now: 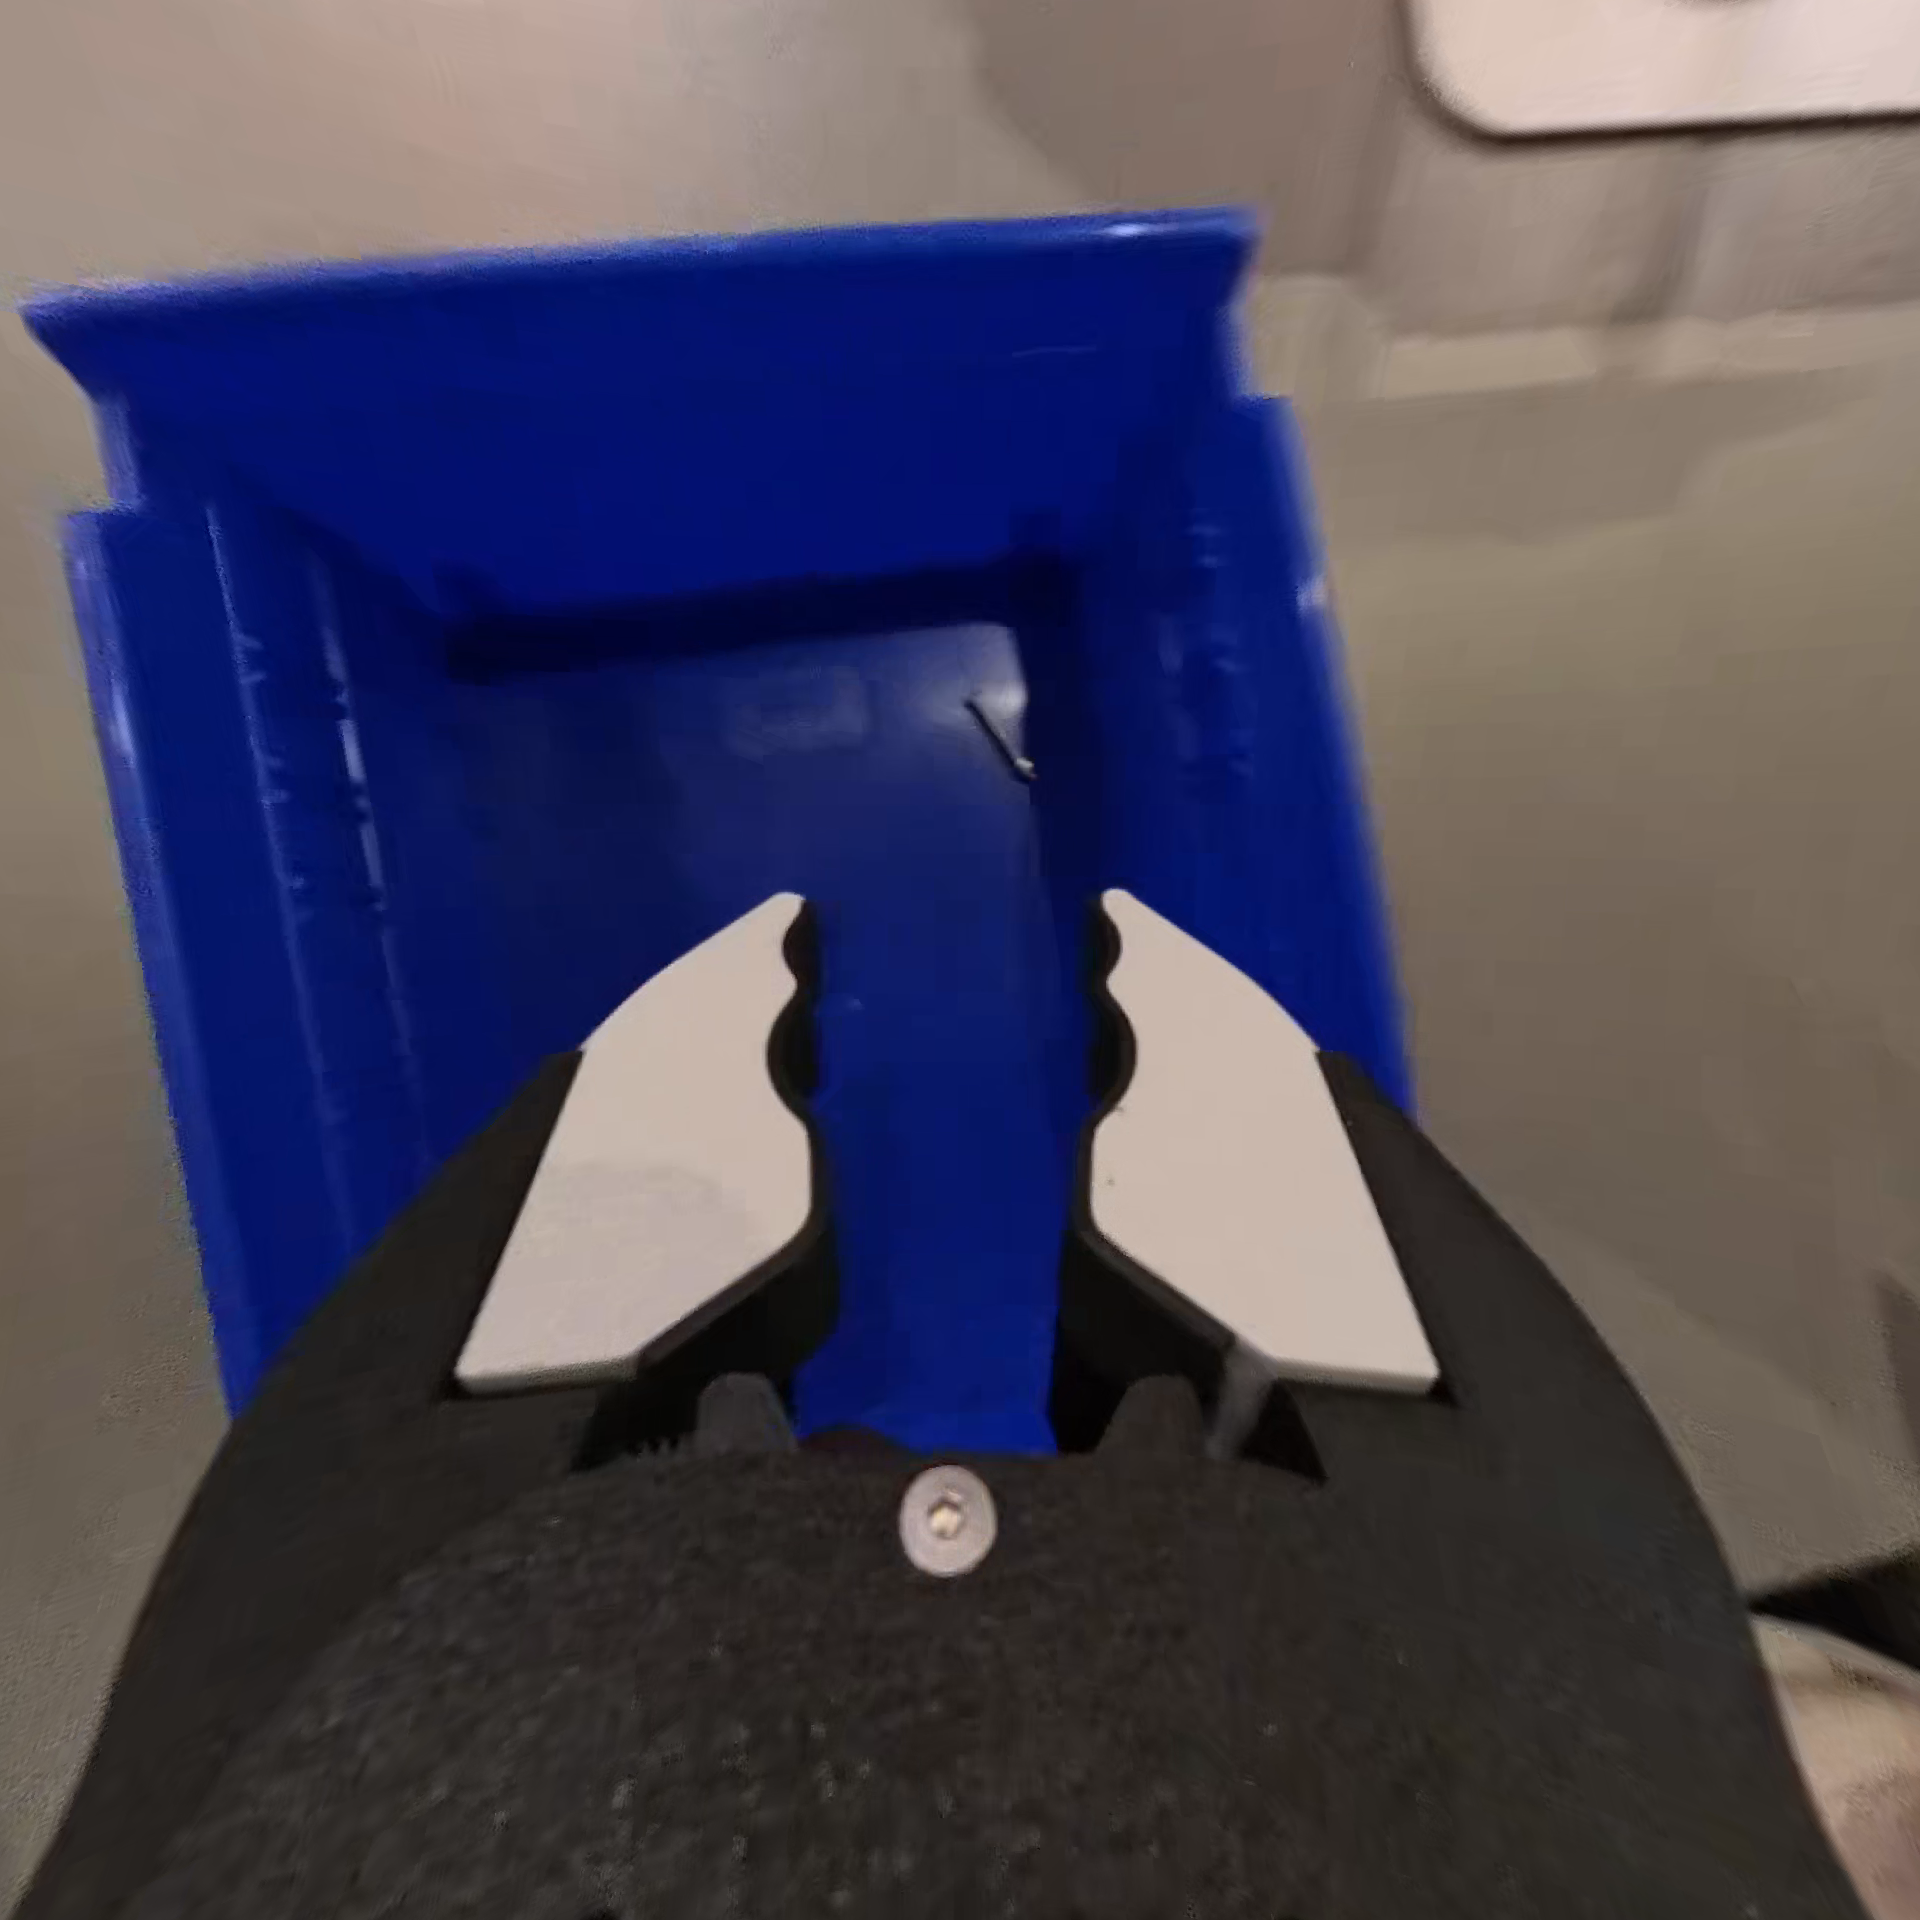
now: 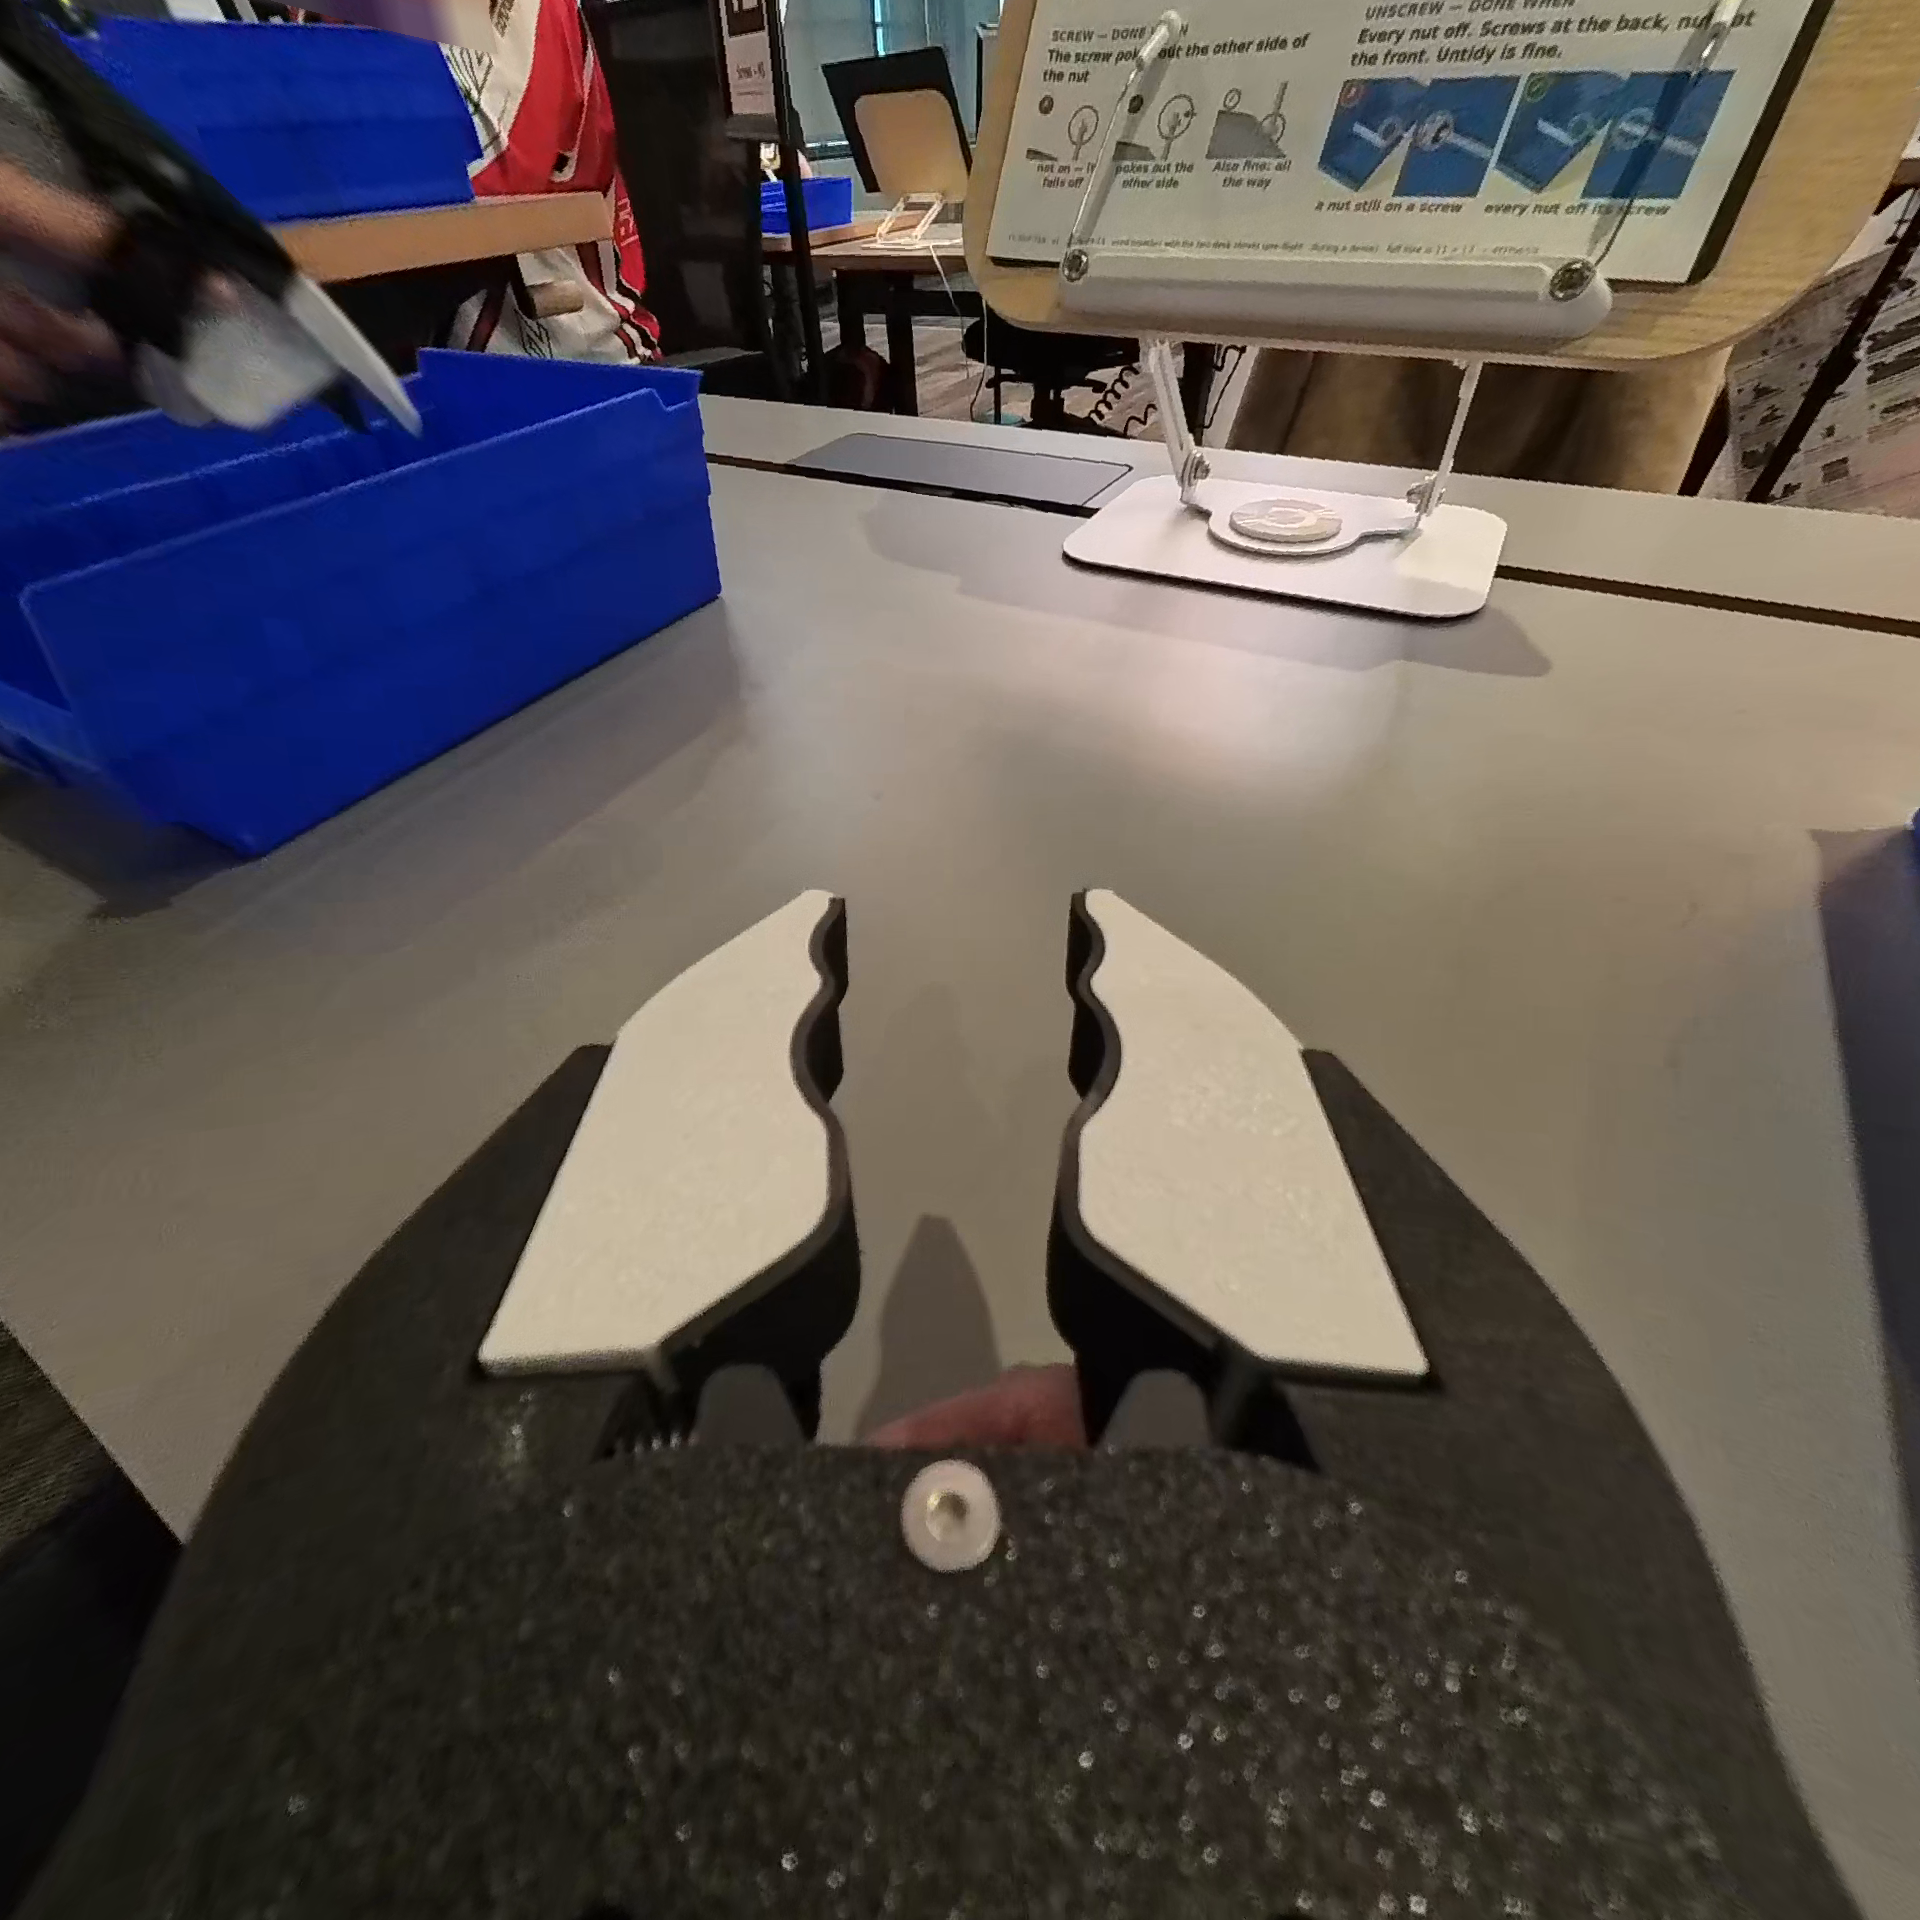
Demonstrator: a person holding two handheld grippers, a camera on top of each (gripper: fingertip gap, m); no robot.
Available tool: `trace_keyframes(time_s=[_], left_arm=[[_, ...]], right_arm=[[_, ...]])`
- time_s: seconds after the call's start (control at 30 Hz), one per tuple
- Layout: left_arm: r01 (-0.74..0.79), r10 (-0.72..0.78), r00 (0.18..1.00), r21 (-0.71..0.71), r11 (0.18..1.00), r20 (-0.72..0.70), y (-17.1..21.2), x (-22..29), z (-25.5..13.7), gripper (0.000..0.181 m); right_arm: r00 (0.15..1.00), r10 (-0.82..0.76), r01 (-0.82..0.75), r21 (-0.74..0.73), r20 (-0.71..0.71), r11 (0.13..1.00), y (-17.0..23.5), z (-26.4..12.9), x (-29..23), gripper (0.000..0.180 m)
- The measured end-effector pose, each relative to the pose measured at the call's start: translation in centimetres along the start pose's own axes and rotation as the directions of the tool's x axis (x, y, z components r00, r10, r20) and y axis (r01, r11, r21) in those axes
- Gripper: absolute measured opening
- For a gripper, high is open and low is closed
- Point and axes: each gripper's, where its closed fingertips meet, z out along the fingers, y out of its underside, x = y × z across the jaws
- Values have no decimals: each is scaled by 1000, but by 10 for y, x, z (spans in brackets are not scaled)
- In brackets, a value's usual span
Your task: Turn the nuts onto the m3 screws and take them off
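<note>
A blue plastic bin fills the left wrist view. My left gripper is open and empty, looking down into the bin's compartment. One thin dark screw lies on the bin floor near the right wall, ahead of the fingertips. The view is blurred and I see no nuts. In the right wrist view my right gripper is open and empty, low over the grey table. The same blue bin stands at the left of that view, with the left gripper reaching into it from above.
A tablet-style stand holding an instruction card stands at the far side of the table. A dark flat panel is set into the table behind the bin. Another blue object shows at the right edge. People and desks are in the background.
</note>
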Motion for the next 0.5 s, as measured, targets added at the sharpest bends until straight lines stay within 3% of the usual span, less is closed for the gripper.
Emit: trace_keyframes(time_s=[0.2,0.37,0.5], left_arm=[[113,-107,993,-193,975,38,-1,-10,86,51],[183,-185,983,-262,948,19,-2,-4,104,45],[168,-169,985,-297,940,23,1,4,105,50]], right_arm=[[1000,-6,7,-10,13,1000,1,1,-3,40],[1000,-17,18,-20,26,1000,3,1,-8,40],[999,-17,18,-28,38,999,4,2,-12,40]])
